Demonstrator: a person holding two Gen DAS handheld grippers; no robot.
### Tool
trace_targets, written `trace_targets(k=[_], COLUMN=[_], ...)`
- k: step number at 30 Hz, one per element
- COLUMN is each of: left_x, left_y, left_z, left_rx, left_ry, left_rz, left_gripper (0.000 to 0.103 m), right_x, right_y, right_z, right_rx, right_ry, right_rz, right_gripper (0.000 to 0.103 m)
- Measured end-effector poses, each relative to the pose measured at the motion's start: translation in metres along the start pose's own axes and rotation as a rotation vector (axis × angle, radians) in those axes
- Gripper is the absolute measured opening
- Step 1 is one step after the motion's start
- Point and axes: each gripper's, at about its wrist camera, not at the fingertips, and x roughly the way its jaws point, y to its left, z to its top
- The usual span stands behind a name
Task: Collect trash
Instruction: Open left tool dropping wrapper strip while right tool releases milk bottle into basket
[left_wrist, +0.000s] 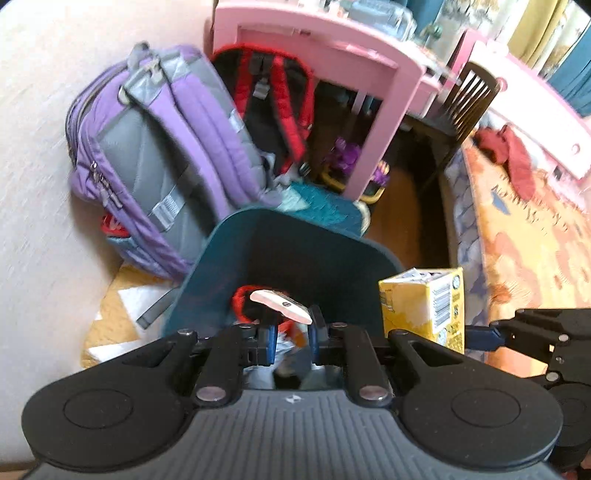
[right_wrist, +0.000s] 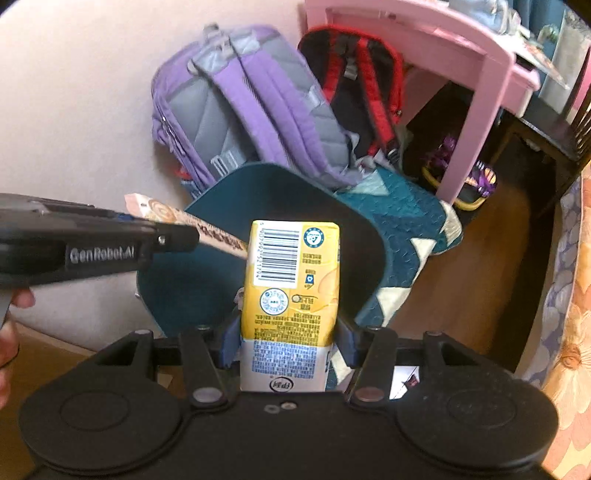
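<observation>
A dark teal trash bin (left_wrist: 229, 251) stands open on the floor; it also shows in the right wrist view (right_wrist: 192, 280). My left gripper (left_wrist: 291, 326) is shut on a flat pink-and-white wrapper (left_wrist: 280, 304) over the bin's opening. In the right wrist view the same wrapper (right_wrist: 207, 230) sticks out of the left gripper (right_wrist: 184, 236). My right gripper (right_wrist: 288, 341) is shut on a yellow drink carton (right_wrist: 291, 280), held just above the bin's near rim. The carton (left_wrist: 424, 302) also shows to the right in the left wrist view. Some trash lies inside the bin.
A purple-grey backpack (left_wrist: 155, 155) and a red-black backpack (left_wrist: 277, 92) lean against the wall behind the bin. A pink desk (left_wrist: 384, 118), a dark chair (left_wrist: 469, 96), a teal patterned mat (right_wrist: 406, 236) and a bed with a floral cover (left_wrist: 528, 229) stand to the right.
</observation>
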Motion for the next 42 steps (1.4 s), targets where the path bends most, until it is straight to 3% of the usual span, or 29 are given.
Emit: trace_targets(k=[9, 16, 23, 32, 35, 36, 37, 38, 42], left_x=[0.040, 0.071, 0.087, 0.089, 0.084, 0.082, 0.079, 0.075, 0.056], left_y=[0.017, 0.022, 0.028, 0.039, 0.044, 0.045, 0.045, 0.046, 0.044], left_z=[-0.002, -0.001, -0.002, -0.003, -0.004, -0.005, -0.005, -0.005, -0.004], left_rx=[0.113, 0.114, 0.132, 0.073, 0.051, 0.047, 0.046, 0.045, 0.041], left_ry=[0.110, 0.225, 0.291, 0.335, 0.334, 0.330, 0.323, 0.311, 0.269], left_rz=[0.018, -0.025, -0.013, -0.018, -0.032, -0.034, -0.038, -0.042, -0.057], left_gripper=[0.016, 0.016, 0.016, 0.019, 0.030, 0.038, 0.052, 0.059, 0.060], right_x=[0.053, 0.069, 0.071, 0.049, 0.037, 0.033, 0.028, 0.022, -0.002], right_y=[0.021, 0.025, 0.026, 0.025, 0.027, 0.028, 0.029, 0.030, 0.033], right_z=[0.010, 0.012, 0.011, 0.004, 0.001, 0.000, -0.001, -0.002, -0.007], right_rx=[0.020, 0.038, 0.052, 0.097, 0.107, 0.107, 0.108, 0.111, 0.118], right_ry=[0.080, 0.113, 0.132, 0.105, 0.090, 0.083, 0.076, 0.071, 0.038], right_rz=[-0.037, -0.094, -0.135, -0.140, -0.137, -0.137, -0.139, -0.139, -0.135], right_gripper=[0.050, 0.050, 0.051, 0.058, 0.060, 0.061, 0.062, 0.062, 0.063])
